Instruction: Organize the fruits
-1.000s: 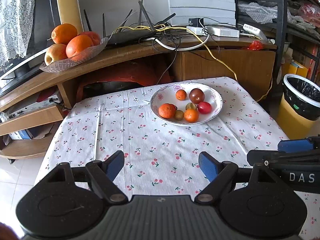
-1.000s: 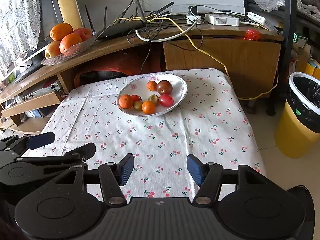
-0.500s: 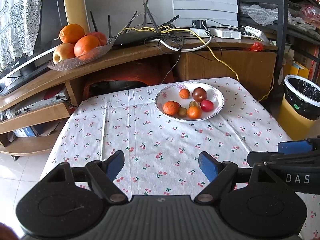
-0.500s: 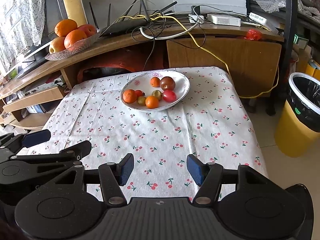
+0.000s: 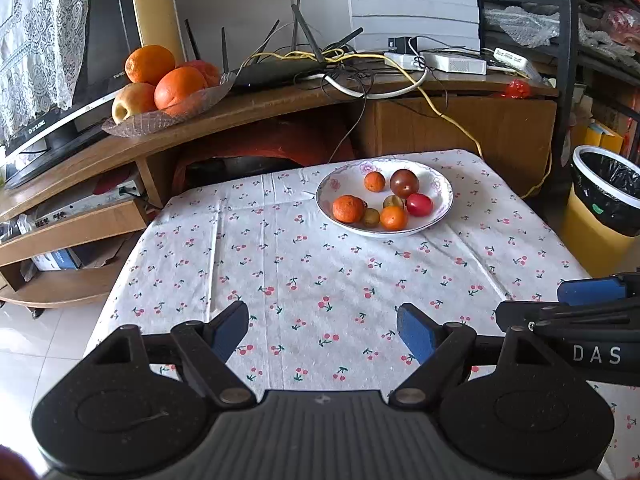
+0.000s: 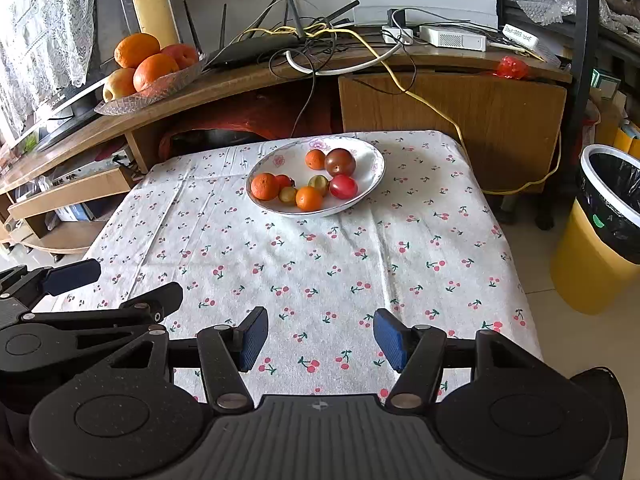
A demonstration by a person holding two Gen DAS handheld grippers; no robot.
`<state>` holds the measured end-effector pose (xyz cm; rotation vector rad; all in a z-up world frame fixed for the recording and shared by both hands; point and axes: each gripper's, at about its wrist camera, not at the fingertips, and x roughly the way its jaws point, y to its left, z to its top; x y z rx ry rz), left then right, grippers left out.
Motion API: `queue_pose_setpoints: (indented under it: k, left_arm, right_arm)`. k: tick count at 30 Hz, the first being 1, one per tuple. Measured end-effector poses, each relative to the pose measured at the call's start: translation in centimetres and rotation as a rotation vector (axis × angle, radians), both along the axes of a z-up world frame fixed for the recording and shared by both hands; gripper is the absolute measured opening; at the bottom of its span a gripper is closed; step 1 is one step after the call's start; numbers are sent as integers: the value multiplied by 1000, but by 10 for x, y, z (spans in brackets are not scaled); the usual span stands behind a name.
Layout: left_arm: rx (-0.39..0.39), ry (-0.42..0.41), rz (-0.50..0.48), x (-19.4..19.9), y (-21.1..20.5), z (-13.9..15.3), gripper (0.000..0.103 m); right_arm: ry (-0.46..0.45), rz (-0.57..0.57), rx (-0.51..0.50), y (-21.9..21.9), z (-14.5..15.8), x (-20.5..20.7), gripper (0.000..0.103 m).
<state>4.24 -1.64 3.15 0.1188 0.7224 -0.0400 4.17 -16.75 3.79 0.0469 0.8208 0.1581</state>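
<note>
Both grippers hang above the near edge of the table (image 5: pixel 320 280), side by side, and hold nothing. Left gripper (image 5: pixel 323 328): jaws wide apart, blue pads (image 5: pixel 230 330) facing each other, with bare tablecloth (image 6: pixel 320 264) visible between them. Right gripper (image 6: pixel 319 338): jaws likewise spread, nothing between the pads. In the left wrist view, the right gripper appears at the right border; in the right wrist view, the left gripper appears at the left border.

White plate (image 5: pixel 438 184) with a floral rim: located on the tablecloth near the far edge of the table, toward the far right corner. It is well apart from both grippers.

Contents of the plate:
- dark plum (image 5: pixel 404 183), at the far side;
- small orange fruit (image 5: pixel 374 181), just beside the plum on its left;
- red tomato (image 5: pixel 419 204), nearer than the plum and to the right;
- larger mandarin (image 5: pixel 348 208), at the left side of the plate;
- third orange fruit (image 5: pixel 393 217), at the near side;
- two small yellow-green fruits (image 5: pixel 371 217), between the mandarin and the tomato;
- small red fruit (image 6: pixel 283 181), partly hidden behind the mandarin, seen only in the right wrist view.

Glass dish (image 5: pixel 160 120): located on the wooden shelf (image 5: pixel 280 100) beyond the far left corner of the table. It carries large oranges (image 5: pixel 180 86) and an apple (image 5: pixel 132 100).

Yellow bin (image 6: pixel 600 236) with a black liner: on the floor off the right edge of the table.
</note>
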Motion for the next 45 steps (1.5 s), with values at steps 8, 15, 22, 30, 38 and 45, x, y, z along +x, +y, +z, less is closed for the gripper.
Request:
queue_pose_setpoints:
  k: [8,15,22,30,38,45]
  left_arm:
    - [-26,28,9,0,2,-2,89]
    - [-31,33,12,-3,3,-4,89]
    - [-39,34,18,-3,4,-4,89]
    - [-41,35,21,-6,5,-5,89]
    - [-34,38,20,-5,4,-7,89]
    - [-28,38,19,-5,4,-8,89]
  right_arm:
    - [1,-1,-4,2,0,-3,55]
    - [5,0,-8,3,-2,-5,55]
    - [4,0,-12,4,-1,-6,55]
    - [8,1,-15,5,-2,-7,55]
    - [17,2,-19,5,-4,-8,55]
    - [18,2,-25,6,-5,-7,55]
